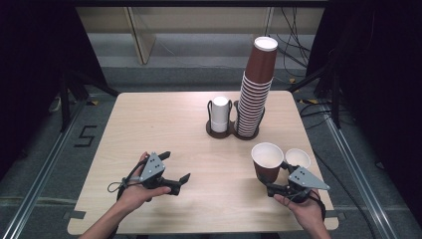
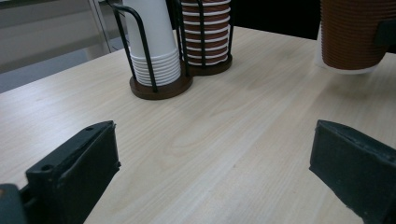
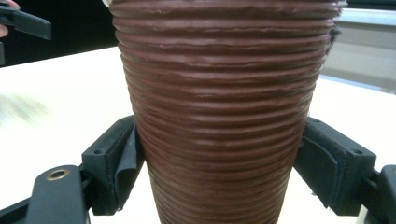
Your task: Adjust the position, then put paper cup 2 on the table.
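Surface point(image 1: 164, 124): pale wood-grain top with rounded corners, grey floor around it.

Brown stack point(image 1: 255, 94): a tall column of ribbed brown cups, mouths up, leaning slightly, set in the right-hand ring of a wire holder point(image 1: 222, 130) near the far middle of the surface. The top cup stands well above the rest.

White stack point(image 1: 219, 114): short pile of white cups in the holder's left ring, just beside the brown stack. The left gripper view has both stacks point(image 2: 154, 51) ahead of the fingers, wire uprights around them.

Brown cup point(image 1: 266, 162): one ribbed brown cup with a white inside, upright, at the near right of the surface. Whether its base rests on the wood I cannot tell. In the right gripper view its ribbed wall point(image 3: 224, 116) stands between the two pads.

White cup point(image 1: 297, 158): smaller, mouth up, just beside the brown cup on its right.

Right gripper point(image 1: 275, 188): held in the right hand at the near right edge; fingers closed about the brown cup's lower part, pads pressing both sides.

Left gripper point(image 1: 174, 167): held in the left hand at the near left; fingers spread wide, nothing between them, bare wood below, well apart from the cups.
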`<state>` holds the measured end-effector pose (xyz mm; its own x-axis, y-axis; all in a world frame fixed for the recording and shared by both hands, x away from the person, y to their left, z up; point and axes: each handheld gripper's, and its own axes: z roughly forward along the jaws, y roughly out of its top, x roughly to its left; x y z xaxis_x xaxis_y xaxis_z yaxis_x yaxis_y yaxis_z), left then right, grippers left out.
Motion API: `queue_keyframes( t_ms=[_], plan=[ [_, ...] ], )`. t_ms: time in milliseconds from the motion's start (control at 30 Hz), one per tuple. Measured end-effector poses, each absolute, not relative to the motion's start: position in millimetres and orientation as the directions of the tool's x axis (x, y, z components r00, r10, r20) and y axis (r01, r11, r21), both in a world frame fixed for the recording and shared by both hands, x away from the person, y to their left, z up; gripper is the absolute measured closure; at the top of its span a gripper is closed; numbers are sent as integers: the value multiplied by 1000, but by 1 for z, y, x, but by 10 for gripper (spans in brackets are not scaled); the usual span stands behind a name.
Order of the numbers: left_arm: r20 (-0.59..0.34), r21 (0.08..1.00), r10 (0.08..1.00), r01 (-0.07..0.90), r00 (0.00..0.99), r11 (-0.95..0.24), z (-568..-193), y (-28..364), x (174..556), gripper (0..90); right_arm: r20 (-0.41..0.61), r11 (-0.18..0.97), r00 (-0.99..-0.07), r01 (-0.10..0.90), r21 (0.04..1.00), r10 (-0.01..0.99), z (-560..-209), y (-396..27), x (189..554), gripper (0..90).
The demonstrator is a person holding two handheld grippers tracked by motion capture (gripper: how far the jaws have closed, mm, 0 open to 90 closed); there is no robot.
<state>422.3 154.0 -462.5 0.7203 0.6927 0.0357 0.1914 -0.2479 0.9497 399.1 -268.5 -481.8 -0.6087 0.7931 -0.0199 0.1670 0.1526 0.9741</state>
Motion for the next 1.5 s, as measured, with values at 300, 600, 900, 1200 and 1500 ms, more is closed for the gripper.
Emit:
queue_keyframes(
  t_ms=[300,600,900,1200,1500],
  plan=[
    [65,946,689,176,722,-273,-466,153,419,5,8,143,-563,224,964,826,-491,-263,410,203],
    [58,950,694,174,718,-259,-465,151,421,4,-5,139,-567,194,971,824,-490,-261,411,204],
    [70,951,691,160,719,-263,-461,155,418,3,-27,189,-558,235,953,829,-494,-252,412,200],
    [69,951,690,162,721,-265,-460,152,418,2,5,187,-532,305,934,846,-499,-256,418,197],
    [70,950,686,161,724,-267,-462,158,414,2,14,187,-529,324,927,848,-500,-254,422,192]
  ],
)
